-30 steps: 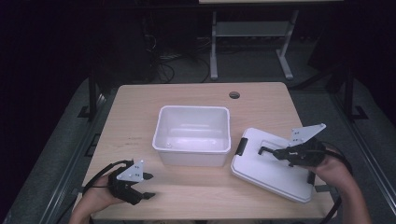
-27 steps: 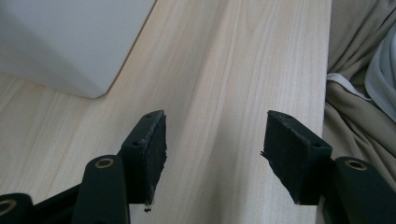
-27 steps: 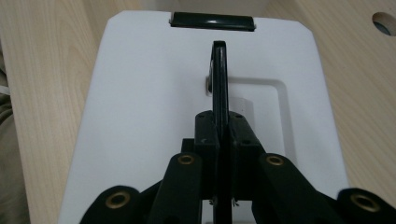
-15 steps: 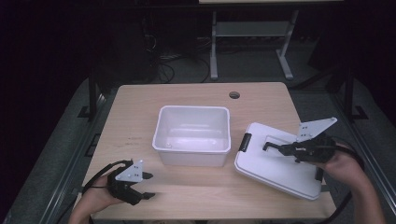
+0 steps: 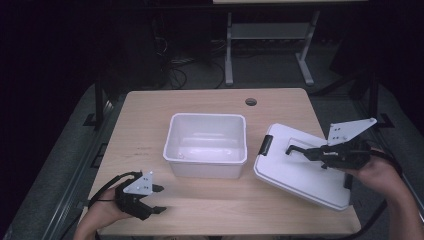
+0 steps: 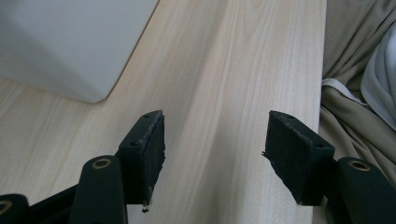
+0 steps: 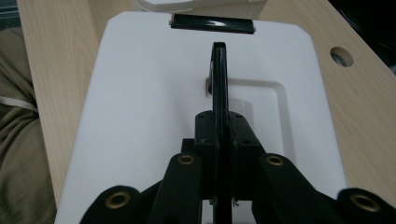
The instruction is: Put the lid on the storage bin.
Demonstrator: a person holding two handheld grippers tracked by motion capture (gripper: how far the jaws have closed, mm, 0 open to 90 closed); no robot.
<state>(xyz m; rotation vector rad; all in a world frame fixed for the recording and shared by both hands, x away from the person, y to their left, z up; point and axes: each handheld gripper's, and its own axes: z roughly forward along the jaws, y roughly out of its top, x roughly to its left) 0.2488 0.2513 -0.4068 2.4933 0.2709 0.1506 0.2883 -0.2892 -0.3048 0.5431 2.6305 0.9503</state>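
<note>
The right gripper [image 5: 300, 150] has its jaws clamped on the black handle [image 7: 220, 74] of the white lid [image 5: 295, 172]. The handle stands upright between them, and the lid hangs tilted beneath, its far edge with a black clip [image 7: 212, 23] ahead of the jaws. The white tub [image 5: 207, 145] sits beyond that clip on the tabletop [image 5: 150, 115]. The left gripper [image 5: 152, 200] has just been widening its jaws, with nothing between them; the tub's corner lies ahead to their left.
</note>
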